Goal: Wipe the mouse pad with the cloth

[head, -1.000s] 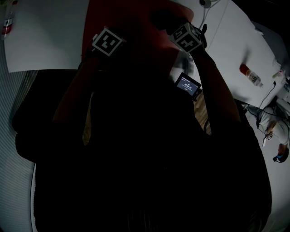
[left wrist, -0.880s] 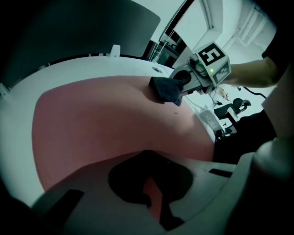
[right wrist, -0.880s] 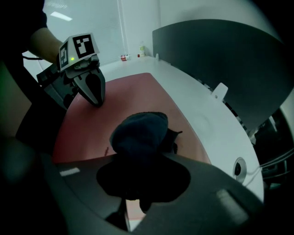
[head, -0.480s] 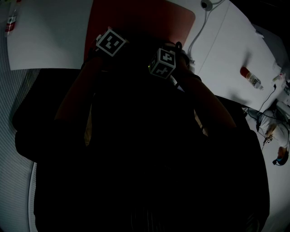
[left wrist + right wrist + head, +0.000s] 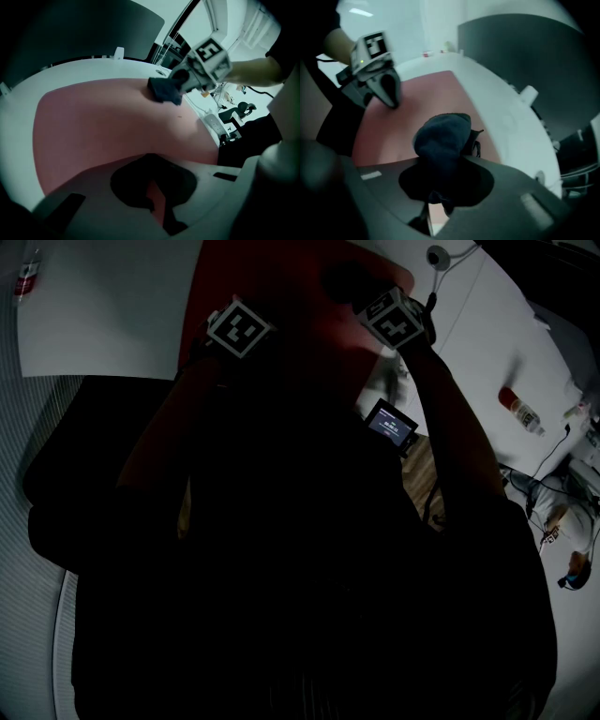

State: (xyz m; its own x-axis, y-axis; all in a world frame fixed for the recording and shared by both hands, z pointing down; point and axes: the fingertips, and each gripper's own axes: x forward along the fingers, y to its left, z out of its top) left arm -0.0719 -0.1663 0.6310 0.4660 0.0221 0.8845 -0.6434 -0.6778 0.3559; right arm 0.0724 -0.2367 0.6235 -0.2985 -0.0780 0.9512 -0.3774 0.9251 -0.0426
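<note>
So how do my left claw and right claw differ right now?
The right claw is shut on the dark cloth; the left claw is shut with nothing in it. The right claw holds the cloth against the red mouse pad towards its right side; the left claw points bare tips down at the pad's left side. Shared: both are closed, both are over the pad, and each carries a marker cube.
</note>
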